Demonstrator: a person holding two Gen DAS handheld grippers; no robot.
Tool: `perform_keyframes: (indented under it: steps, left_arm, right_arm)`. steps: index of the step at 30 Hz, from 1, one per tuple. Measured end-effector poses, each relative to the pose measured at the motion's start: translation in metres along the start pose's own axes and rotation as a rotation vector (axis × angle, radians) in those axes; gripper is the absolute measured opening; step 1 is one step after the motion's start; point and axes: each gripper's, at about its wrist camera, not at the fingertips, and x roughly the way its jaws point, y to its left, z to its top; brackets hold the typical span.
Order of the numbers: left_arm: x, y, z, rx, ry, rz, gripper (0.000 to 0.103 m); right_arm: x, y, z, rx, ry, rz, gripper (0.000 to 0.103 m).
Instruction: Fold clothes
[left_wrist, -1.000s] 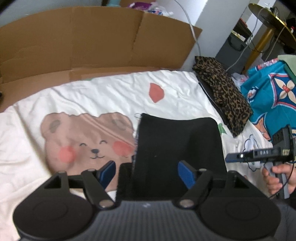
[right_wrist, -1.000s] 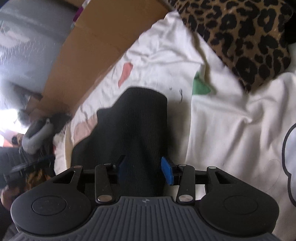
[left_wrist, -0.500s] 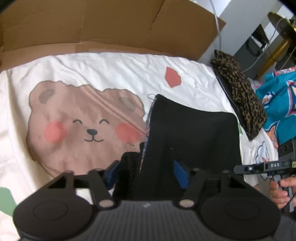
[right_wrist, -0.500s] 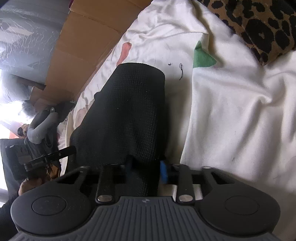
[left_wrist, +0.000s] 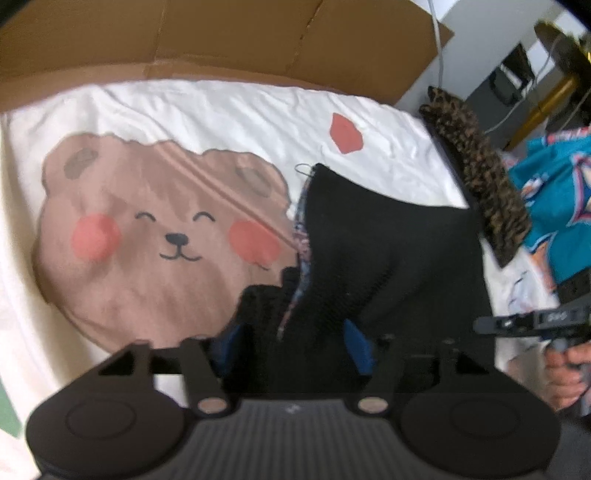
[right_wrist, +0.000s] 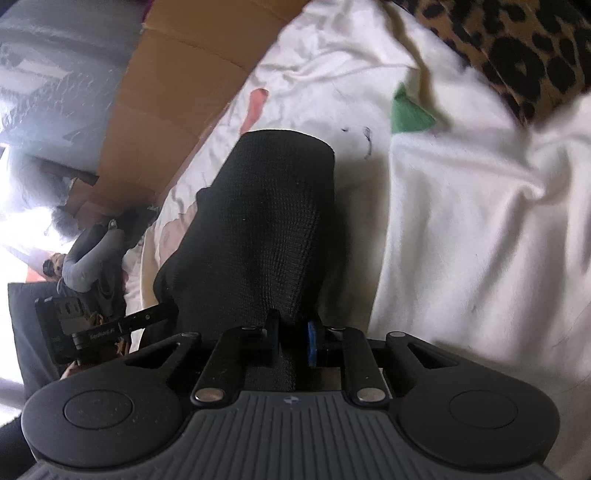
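A black knit garment (left_wrist: 384, 258) lies on a white sheet with a brown bear print (left_wrist: 155, 236). Its near edge rises into both grippers. My left gripper (left_wrist: 291, 341) has its blue pads wide apart around the garment's near left corner, with cloth bunched between them. My right gripper (right_wrist: 293, 341) is shut on the garment's (right_wrist: 266, 221) near right edge, which is lifted and draped over it. The right gripper also shows at the right edge of the left wrist view (left_wrist: 532, 319).
A cardboard sheet (left_wrist: 221, 40) stands behind the bed. A leopard-print cloth (left_wrist: 476, 166) lies at the sheet's right side, also in the right wrist view (right_wrist: 517, 48). A teal patterned cloth (left_wrist: 554, 206) lies further right.
My right gripper has closed on the garment's edge and lifted it. My left gripper has moved forward over the garment's near corner, so cloth now sits between its pads.
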Motion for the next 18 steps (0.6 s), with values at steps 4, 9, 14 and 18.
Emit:
perform_keyframes:
  steps: [4,9,14,18]
  left_arm:
    - [0.0033,0.007,-0.0001,-0.029,0.002,-0.019,0.084]
    - [0.0019,0.0074,0.0022,-0.026,0.011,-0.059,0.07]
    - [0.003,0.0084,0.0031,-0.044,0.003,-0.057,0.075]
    - [0.008,0.0073,0.0068,-0.047,-0.004,-0.071,0.08]
  right_arm:
    - [0.0028,-0.0097,-0.0009,0.026,0.009,0.01,0.017]
    - [0.0058,-0.0086,-0.0012,0.028,0.008,0.016,0.018]
    - [0.0055,-0.0098,-0.0025,0.029,0.004,0.021,0.018]
    - [0.0073,-0.0136,-0.0025,0.043,-0.002,0.026,0.018]
